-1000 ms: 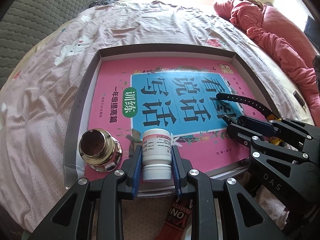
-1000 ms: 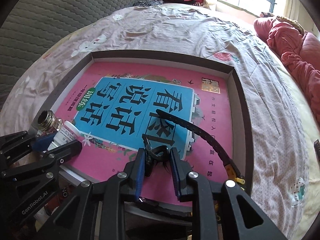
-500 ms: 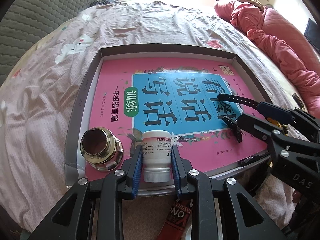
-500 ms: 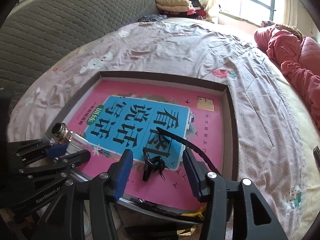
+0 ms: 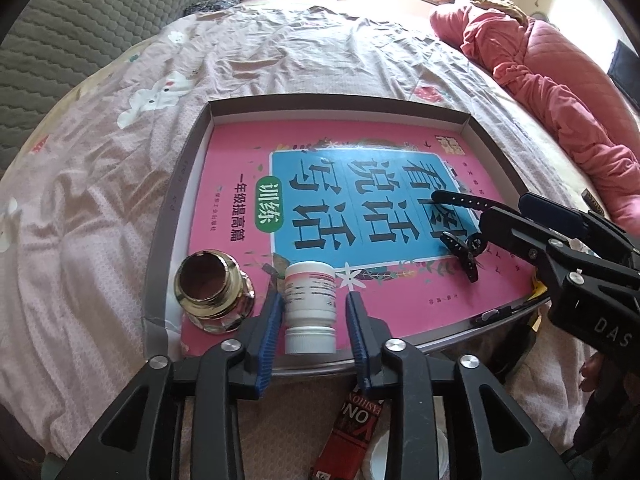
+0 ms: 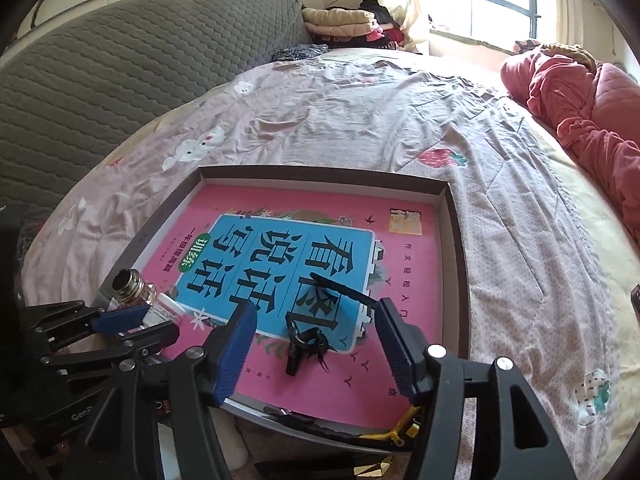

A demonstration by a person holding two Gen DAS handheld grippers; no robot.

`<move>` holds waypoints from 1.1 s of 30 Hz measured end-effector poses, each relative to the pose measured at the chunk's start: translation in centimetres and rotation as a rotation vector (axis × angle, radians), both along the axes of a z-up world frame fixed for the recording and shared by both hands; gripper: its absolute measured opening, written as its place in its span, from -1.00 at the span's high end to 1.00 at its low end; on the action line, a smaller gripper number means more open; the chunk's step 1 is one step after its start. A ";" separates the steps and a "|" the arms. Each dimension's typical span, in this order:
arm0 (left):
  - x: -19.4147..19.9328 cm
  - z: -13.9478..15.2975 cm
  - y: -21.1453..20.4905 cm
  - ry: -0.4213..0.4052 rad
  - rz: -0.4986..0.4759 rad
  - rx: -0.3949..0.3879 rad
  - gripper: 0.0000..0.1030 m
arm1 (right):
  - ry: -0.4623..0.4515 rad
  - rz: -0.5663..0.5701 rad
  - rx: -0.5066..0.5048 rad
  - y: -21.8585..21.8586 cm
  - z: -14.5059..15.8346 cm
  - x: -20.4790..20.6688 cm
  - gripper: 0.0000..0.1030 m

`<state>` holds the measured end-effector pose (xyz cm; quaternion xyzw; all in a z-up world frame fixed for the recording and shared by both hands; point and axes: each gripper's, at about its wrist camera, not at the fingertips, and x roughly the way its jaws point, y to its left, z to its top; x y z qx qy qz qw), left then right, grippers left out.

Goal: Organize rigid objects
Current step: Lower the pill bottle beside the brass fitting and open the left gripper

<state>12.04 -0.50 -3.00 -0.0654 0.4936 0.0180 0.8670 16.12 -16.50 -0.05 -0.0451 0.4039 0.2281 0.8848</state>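
Both hand-held grippers loosened over the shallow tray (image 5: 168, 216) on the bed (image 5: 100, 184).

Low in the left wrist frame, the left hand-held gripper (image 5: 313, 320) has just been opening; the white pill bottle (image 5: 310, 306) lies on its side between the blue pads (image 5: 269, 332), a slight gap showing on the right. A brass fitting (image 5: 212, 292) stands just left of it on the pink book (image 5: 360, 160) inside the tray. In the right wrist frame, the right hand-held gripper (image 6: 314, 352) has also just been opening and now stands wide apart, gripping nothing; the black clip (image 6: 306, 344) and a black strap (image 6: 344, 292) lie on the book between its pads.
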 end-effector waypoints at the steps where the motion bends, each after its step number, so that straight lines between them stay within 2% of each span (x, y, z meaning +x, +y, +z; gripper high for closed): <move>1: -0.1 0.1 0.1 -0.001 0.003 -0.003 0.27 | -0.001 -0.003 0.004 -0.1 0.0 0.0 -0.18; 12: -0.6 1.3 0.4 -0.029 0.012 -0.010 0.19 | -0.028 -0.015 0.013 -0.4 0.6 -0.1 -0.19; 14: -0.8 1.5 0.3 -0.034 0.008 -0.011 0.06 | -0.030 -0.016 0.015 -0.4 0.7 0.0 -0.19; 16: -0.9 1.7 0.3 -0.039 0.004 -0.014 0.02 | -0.039 -0.017 0.017 -0.5 0.8 -0.1 -0.19; 33: -4.3 3.3 0.2 -0.065 -0.021 0.005 -0.01 | -0.095 -0.031 0.049 -1.6 1.8 -1.3 -0.20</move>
